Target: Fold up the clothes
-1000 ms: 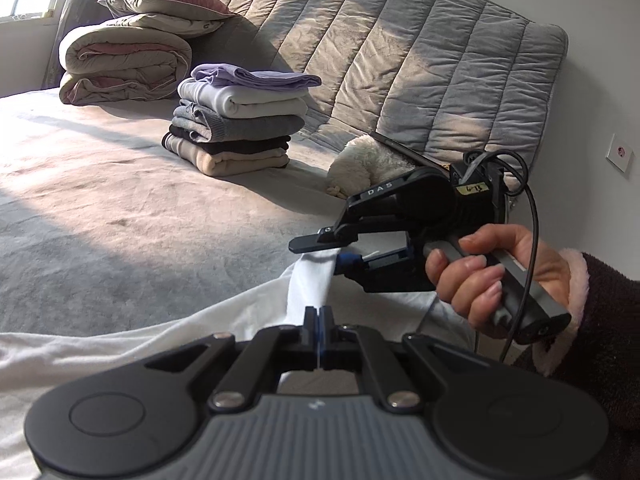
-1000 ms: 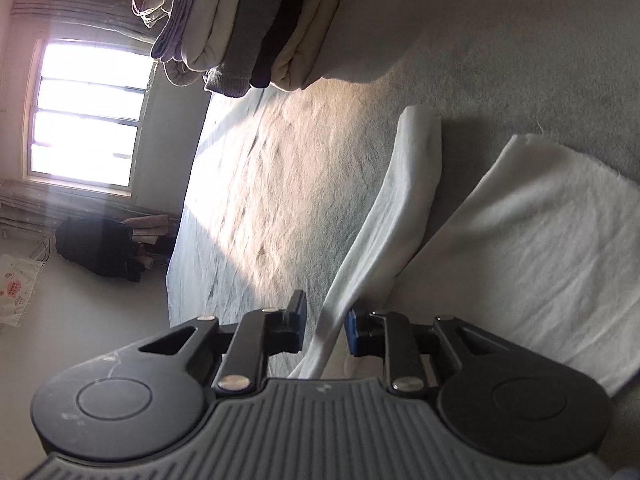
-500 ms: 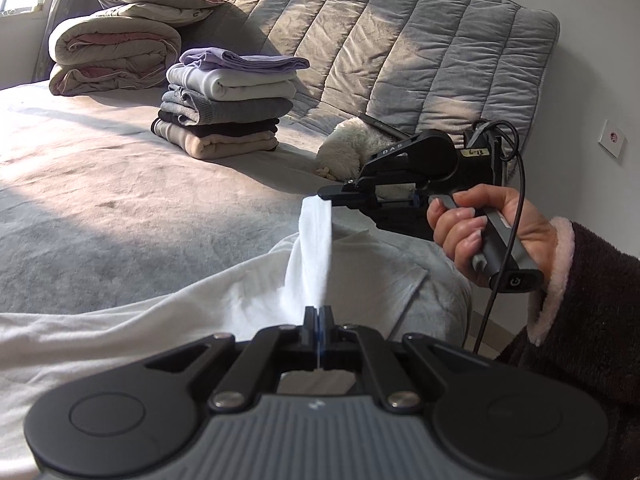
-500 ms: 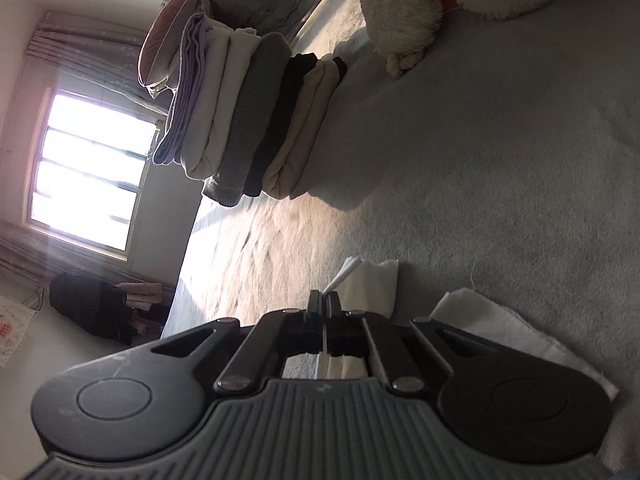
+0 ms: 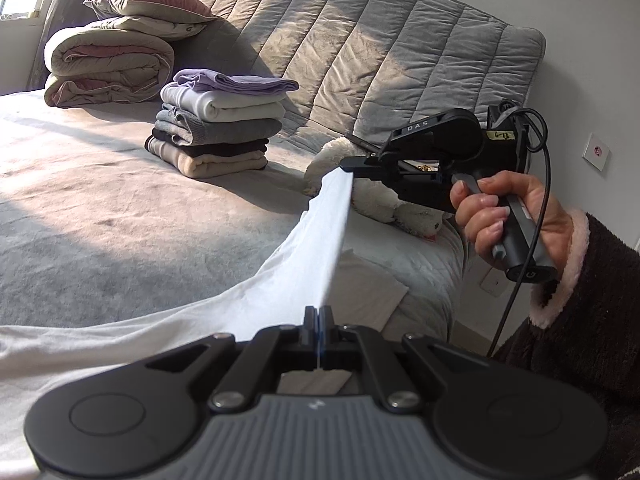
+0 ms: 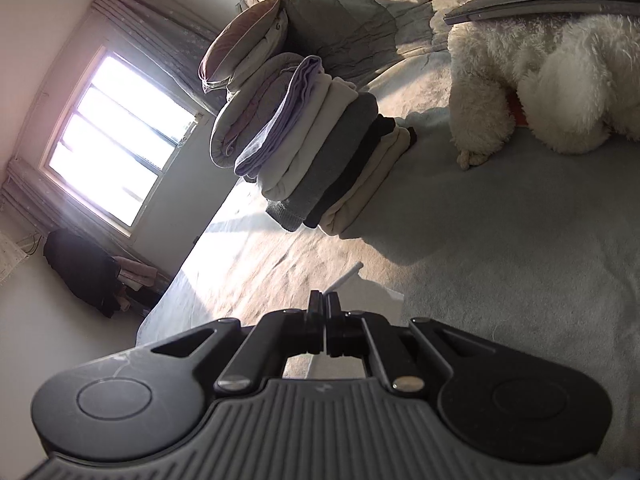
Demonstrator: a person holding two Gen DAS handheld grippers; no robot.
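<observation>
R gripper [image 6: 323, 308] low centre of view, jaws pinched together on a thin edge of white cloth [image 6: 344, 280]; a small corner of cloth sticks out just past the tips, more of it showing under the jaws. View is rolled sideways. Bed [image 6: 500, 248] w/ grey cover fills right side. Stack of folded clothes [image 6: 328, 160] on bed beyond the gripper: lilac, cream, grey, black, beige. Rolled duvet [image 6: 240, 128] + pillows [image 6: 244, 44] behind the stack. White fluffy toy [image 6: 552, 88] upper right, near quilted headboard [image 6: 360, 12]. Bright window [image 6: 116, 140] at left, dark bundle [image 6: 80, 268] by the wall near it.
</observation>
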